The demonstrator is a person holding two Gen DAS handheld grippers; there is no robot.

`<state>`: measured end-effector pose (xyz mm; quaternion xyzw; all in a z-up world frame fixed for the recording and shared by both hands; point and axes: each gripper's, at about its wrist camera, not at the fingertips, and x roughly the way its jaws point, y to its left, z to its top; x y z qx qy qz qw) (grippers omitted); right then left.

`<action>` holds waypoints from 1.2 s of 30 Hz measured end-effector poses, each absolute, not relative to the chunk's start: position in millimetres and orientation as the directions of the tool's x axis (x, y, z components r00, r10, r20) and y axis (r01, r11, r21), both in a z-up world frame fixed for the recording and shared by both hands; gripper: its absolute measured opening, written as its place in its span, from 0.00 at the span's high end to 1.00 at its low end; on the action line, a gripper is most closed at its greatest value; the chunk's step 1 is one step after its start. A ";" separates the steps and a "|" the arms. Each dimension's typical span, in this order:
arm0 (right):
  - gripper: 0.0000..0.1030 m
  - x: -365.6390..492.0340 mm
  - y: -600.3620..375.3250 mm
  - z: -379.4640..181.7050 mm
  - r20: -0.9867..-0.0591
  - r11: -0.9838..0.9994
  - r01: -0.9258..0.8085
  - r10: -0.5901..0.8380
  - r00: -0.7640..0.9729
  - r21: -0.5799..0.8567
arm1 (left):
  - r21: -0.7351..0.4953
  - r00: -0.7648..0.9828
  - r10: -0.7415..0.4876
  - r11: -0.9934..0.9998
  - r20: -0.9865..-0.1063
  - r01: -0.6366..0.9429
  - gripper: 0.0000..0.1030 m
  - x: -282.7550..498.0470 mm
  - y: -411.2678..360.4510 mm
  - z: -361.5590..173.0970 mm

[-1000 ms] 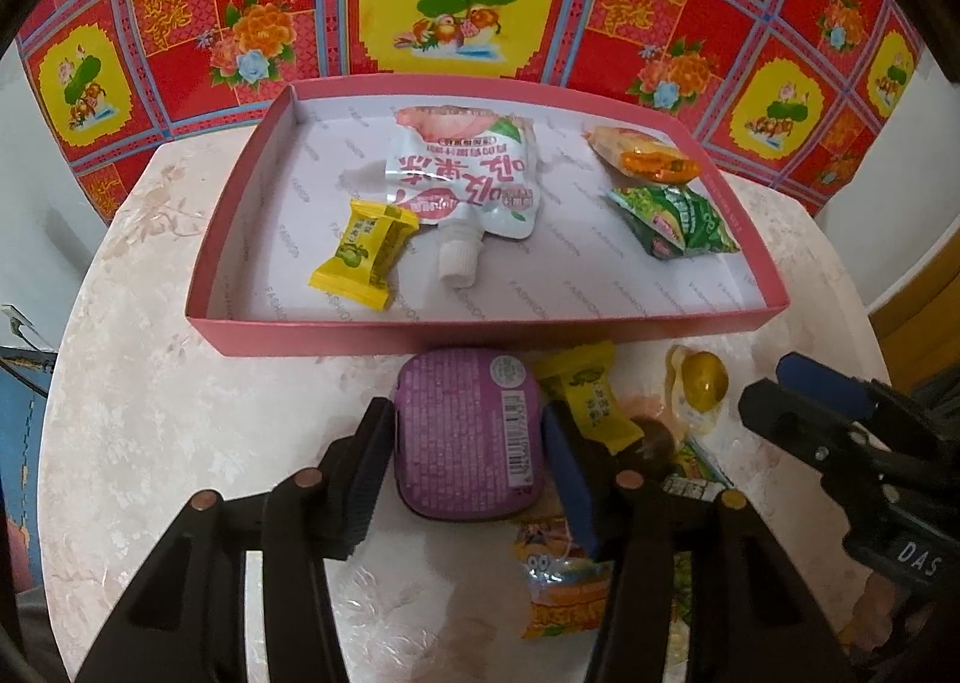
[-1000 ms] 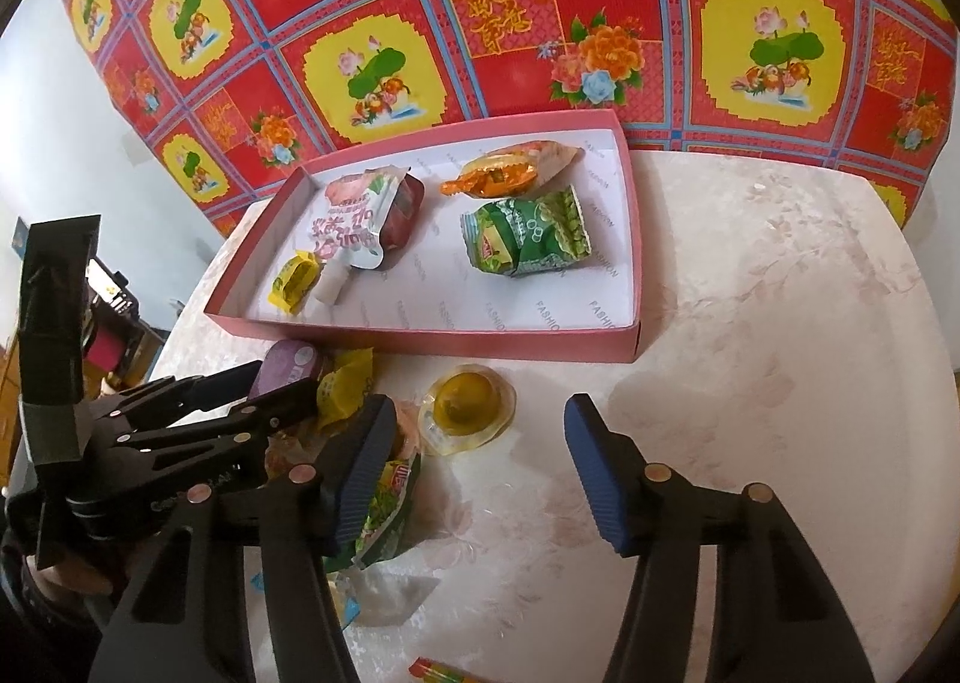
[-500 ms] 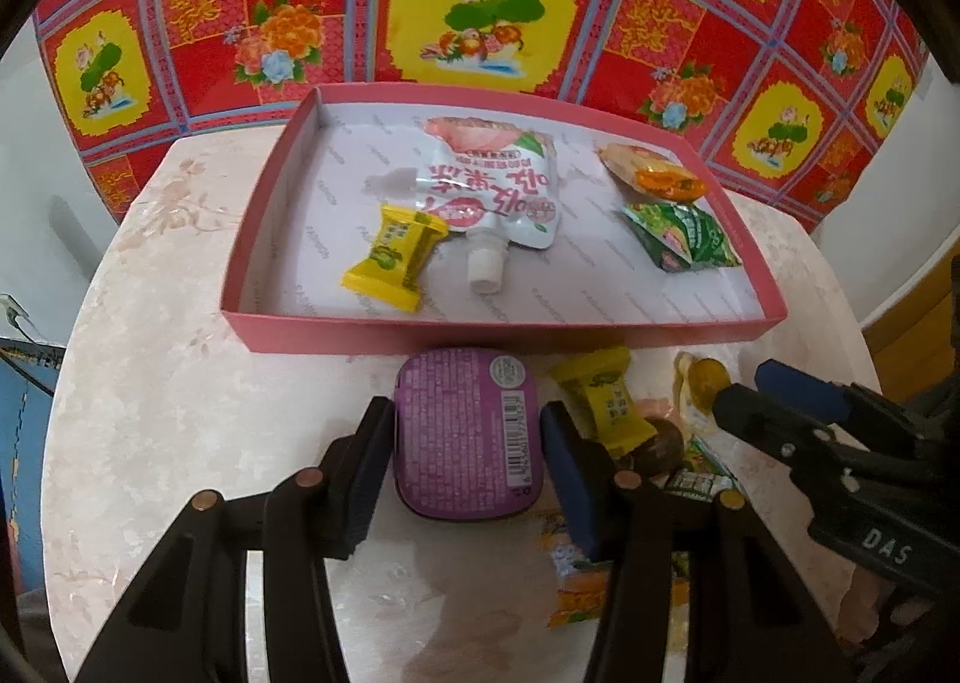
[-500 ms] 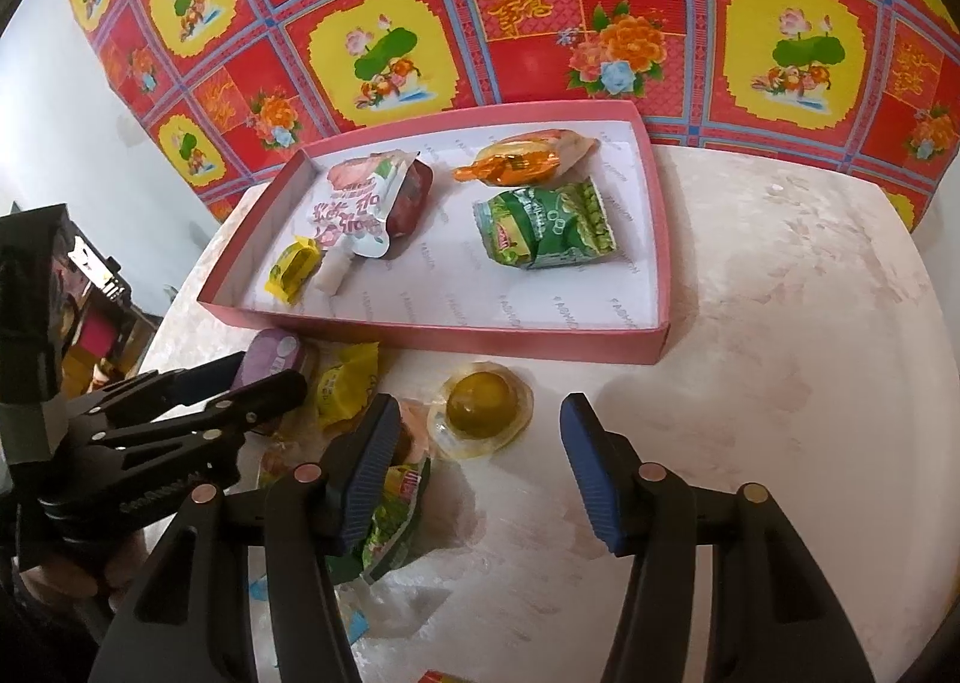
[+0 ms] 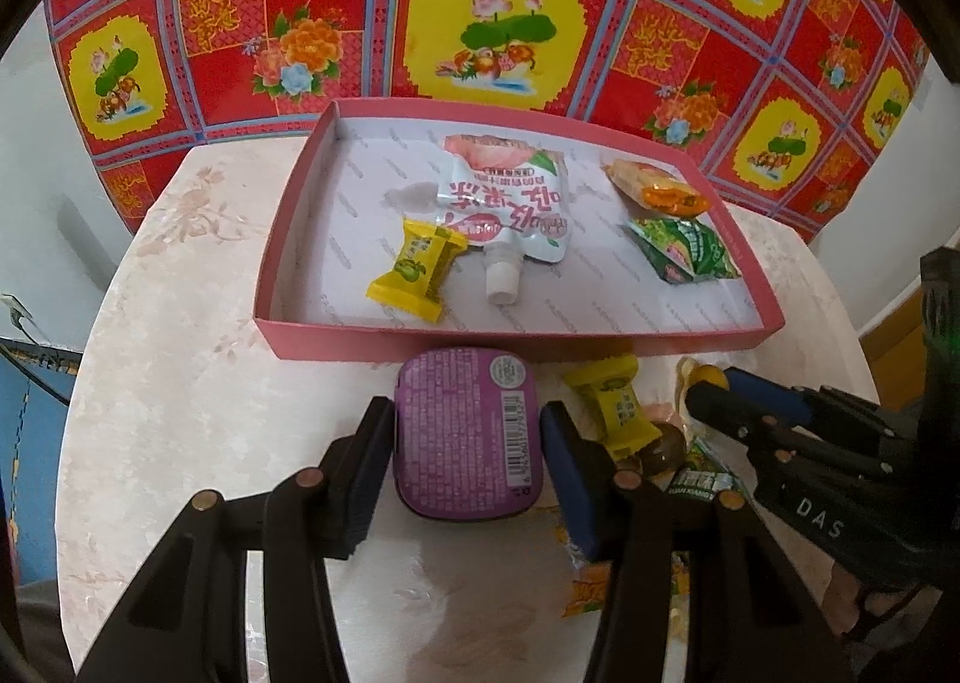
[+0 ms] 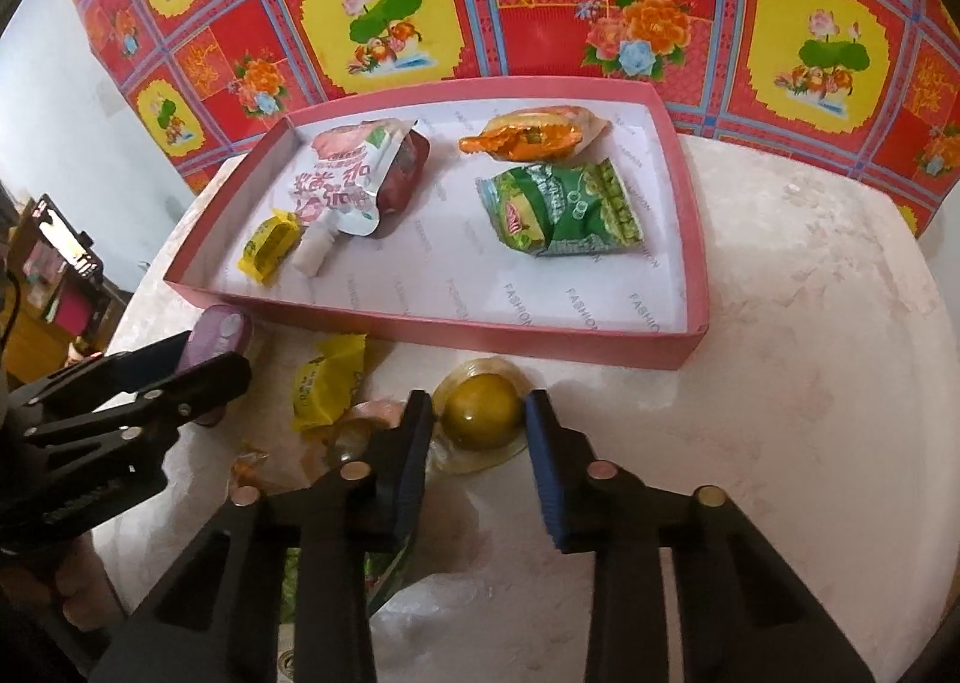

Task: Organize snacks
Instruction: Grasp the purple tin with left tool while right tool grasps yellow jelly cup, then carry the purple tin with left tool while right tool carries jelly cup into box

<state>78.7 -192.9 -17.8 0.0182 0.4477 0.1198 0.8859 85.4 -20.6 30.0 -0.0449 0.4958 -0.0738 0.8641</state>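
Observation:
A pink tray (image 5: 420, 332) (image 6: 456, 332) on the marble table holds a yellow candy (image 5: 417, 269), a white spout pouch (image 5: 510, 203), an orange packet (image 5: 657, 191) and a green packet (image 6: 561, 209). My left gripper (image 5: 468, 443) is open, its pads on either side of a purple tin (image 5: 465, 431) lying in front of the tray. My right gripper (image 6: 480, 431) is open, its pads on either side of a round yellow jelly cup (image 6: 480, 413). A second yellow candy (image 6: 327, 383) lies between the two.
Several loose wrapped snacks (image 5: 690, 479) lie on the table (image 5: 180, 383) under my right gripper's arm. A red and yellow flowered cloth (image 5: 480, 11) hangs behind the table. The tray's middle floor (image 6: 456, 263) is bare.
Both grippers moved forward. The right gripper's pads narrowed and now flank the jelly cup. The left gripper's pads came closer around the purple tin.

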 end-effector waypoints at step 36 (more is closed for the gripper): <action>0.72 74.7 -215.5 30.8 -0.705 0.963 -0.203 0.267 0.657 0.176 | -0.126 0.592 -0.157 0.988 -0.791 0.094 0.51 110.3 -15.6 68.8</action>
